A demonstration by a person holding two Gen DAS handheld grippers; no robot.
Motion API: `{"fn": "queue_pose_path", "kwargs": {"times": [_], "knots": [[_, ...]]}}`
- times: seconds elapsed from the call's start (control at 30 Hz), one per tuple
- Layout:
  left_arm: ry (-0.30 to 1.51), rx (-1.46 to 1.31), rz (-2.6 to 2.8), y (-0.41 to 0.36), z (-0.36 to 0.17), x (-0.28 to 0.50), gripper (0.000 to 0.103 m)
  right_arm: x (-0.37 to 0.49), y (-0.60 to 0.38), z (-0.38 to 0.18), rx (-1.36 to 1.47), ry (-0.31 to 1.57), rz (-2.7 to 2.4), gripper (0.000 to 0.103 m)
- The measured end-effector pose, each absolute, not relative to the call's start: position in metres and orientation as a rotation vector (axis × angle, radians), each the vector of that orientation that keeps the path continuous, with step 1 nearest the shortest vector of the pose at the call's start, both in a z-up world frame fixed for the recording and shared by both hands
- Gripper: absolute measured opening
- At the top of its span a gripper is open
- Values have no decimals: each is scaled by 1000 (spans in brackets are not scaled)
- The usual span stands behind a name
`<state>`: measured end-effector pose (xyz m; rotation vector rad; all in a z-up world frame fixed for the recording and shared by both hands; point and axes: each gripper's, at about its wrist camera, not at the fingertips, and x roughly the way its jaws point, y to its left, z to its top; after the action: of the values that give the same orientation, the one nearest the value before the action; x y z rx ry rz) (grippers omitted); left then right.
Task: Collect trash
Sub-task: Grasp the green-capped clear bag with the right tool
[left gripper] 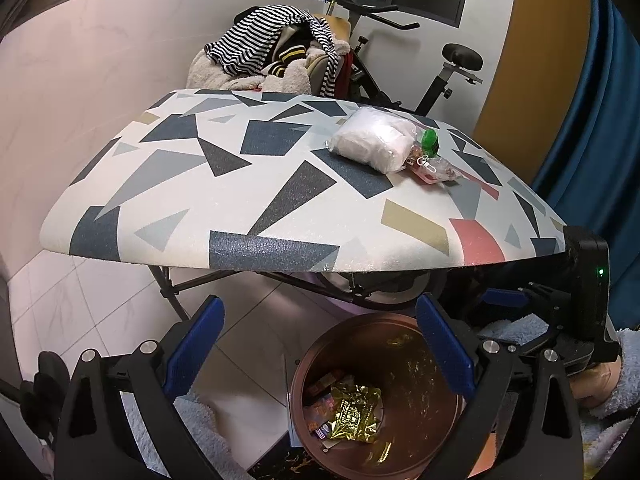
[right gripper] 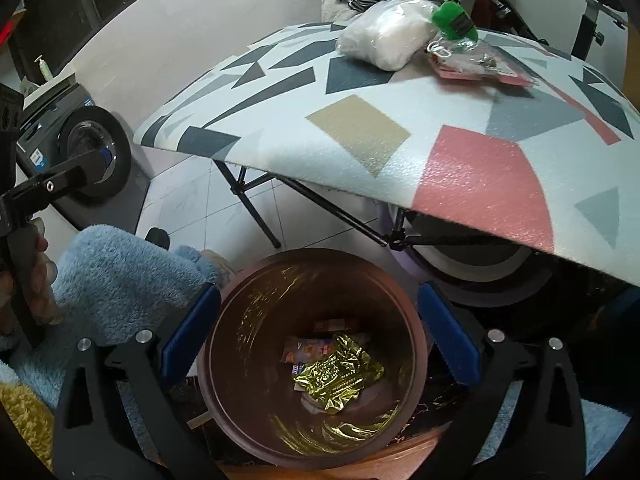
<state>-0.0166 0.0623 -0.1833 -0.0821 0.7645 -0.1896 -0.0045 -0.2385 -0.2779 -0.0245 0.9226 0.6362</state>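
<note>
A brown round bin (right gripper: 224, 364) stands on the floor below the table's near edge; it also shows in the left wrist view (left gripper: 432, 432). Inside lie a crumpled gold foil wrapper (right gripper: 340, 378) and small colourful wrappers (right gripper: 308, 350). My right gripper (right gripper: 318, 340) is open and empty, directly above the bin's mouth. My left gripper (left gripper: 320, 348) is open and empty, just left of the bin. On the patterned table (left gripper: 256, 176) lie a white stuffed plastic bag (left gripper: 372, 142), a green-topped item (left gripper: 430, 140) and a clear packet with pink backing (left gripper: 436, 170).
A folding table with black legs (right gripper: 256, 204) stands over the bin. A chair piled with striped clothes (left gripper: 272, 52) and an exercise bike (left gripper: 448, 72) stand behind it. A washing machine (right gripper: 84, 148) is at the left. Blue fleece sleeves (right gripper: 120, 276) are near both grippers.
</note>
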Motion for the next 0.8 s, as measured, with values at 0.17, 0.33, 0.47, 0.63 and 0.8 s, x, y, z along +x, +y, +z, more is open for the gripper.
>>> {"fn": "queue_pose_path", "kwargs": {"times": [0.17, 0.33, 0.47, 0.63, 0.8], "knots": [[769, -84, -187, 61, -185, -16, 95, -2, -243, -274, -27, 891, 576, 97], [764, -74, -198, 60, -183, -12, 95, 3, -261, -266, 26, 828, 499, 97], [754, -74, -205, 61, -179, -7, 95, 15, -284, -262, 127, 819, 446, 97], [737, -72, -218, 61, -170, 8, 95, 36, -305, -247, 192, 788, 415, 97], [714, -72, -233, 59, -161, 28, 95, 76, -311, -223, 134, 812, 347, 97]]}}
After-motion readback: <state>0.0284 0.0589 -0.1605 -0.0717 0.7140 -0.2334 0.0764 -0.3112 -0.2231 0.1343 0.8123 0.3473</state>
